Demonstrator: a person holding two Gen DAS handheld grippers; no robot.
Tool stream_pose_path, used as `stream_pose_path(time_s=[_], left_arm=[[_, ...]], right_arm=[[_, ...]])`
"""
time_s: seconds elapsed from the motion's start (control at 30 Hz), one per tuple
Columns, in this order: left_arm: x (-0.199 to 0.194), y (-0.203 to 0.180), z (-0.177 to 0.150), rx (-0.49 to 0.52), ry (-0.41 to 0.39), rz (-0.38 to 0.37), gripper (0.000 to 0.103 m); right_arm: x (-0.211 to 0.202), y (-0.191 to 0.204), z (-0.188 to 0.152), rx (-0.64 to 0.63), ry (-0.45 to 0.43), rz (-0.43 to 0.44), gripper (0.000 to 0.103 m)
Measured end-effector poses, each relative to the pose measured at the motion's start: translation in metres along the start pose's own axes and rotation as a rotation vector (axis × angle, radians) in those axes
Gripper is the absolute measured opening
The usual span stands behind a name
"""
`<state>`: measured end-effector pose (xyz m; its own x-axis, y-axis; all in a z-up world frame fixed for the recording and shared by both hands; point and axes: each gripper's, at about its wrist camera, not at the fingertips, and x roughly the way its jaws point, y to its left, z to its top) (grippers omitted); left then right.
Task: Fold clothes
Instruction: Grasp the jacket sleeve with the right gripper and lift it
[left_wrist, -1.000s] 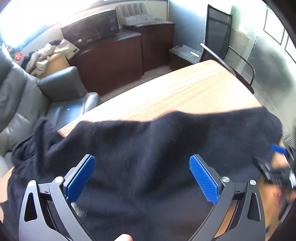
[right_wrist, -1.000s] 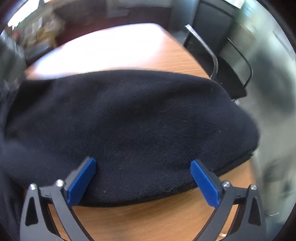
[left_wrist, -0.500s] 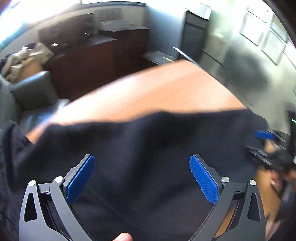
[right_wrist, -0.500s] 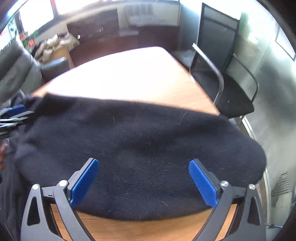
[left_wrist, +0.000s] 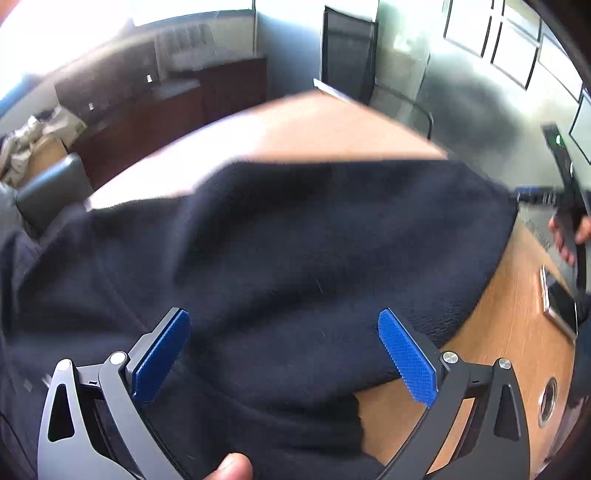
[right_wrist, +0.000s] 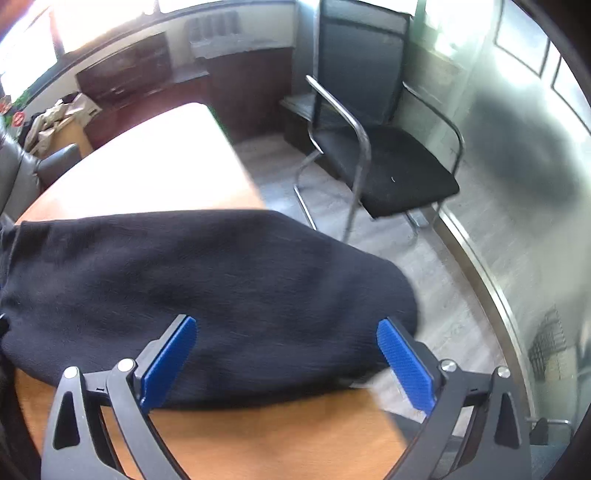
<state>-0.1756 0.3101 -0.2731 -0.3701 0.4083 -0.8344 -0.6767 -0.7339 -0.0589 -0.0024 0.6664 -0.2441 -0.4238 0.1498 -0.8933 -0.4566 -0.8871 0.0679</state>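
A dark navy fleece garment (left_wrist: 295, 258) lies spread flat on the wooden table, its right edge overhanging.

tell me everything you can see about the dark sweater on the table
The sweater is navy to black, a soft fuzzy fleece-like knit. It lies spread across the wooden table, its right end reaching the table's edge in the right wrist view. Its left part runs off the table's left side toward a grey armchair. A faint seam crosses the left part. Both grippers, left and right, are open above it, gripping nothing. Sleeves and collar cannot be made out.
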Motion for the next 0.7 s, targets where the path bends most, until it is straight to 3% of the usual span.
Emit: stream_pose_path(time_s=[0.17,0.23,0.3,0.33,0.37,0.47,0.6,0.7], left_arm=[[0.001,0.001,-0.005,-0.021,-0.024,0.017,0.103],[-0.002,0.005,-0.004,-0.041,-0.016,0.012,0.103],[-0.004,0.008,-0.003,-0.061,-0.008,0.006,0.103],[-0.006,0.009,-0.003,-0.071,-0.004,0.004,0.103],[-0.007,0.01,-0.003,-0.074,-0.004,0.005,0.103],[-0.002,0.01,-0.009,-0.036,-0.037,0.043,0.103],[-0.007,0.017,-0.01,-0.066,-0.038,0.032,0.103],[-0.026,0.022,-0.012,-0.107,-0.061,0.022,0.103]], right_arm=[[-0.005,-0.076,0.009,0.21,-0.017,0.131,0.101],[0.01,-0.099,0.01,0.28,0.027,0.185,0.101],[0.03,-0.114,0.013,0.33,0.061,0.24,0.089],[0.034,-0.114,0.013,0.345,0.074,0.271,0.07],[0.037,-0.11,0.012,0.358,0.087,0.305,0.041],[0.03,-0.092,0.014,0.316,0.061,0.34,0.02],[-0.003,-0.08,0.025,0.283,-0.04,0.343,0.014],[-0.06,-0.049,0.045,0.218,-0.195,0.363,0.014]])
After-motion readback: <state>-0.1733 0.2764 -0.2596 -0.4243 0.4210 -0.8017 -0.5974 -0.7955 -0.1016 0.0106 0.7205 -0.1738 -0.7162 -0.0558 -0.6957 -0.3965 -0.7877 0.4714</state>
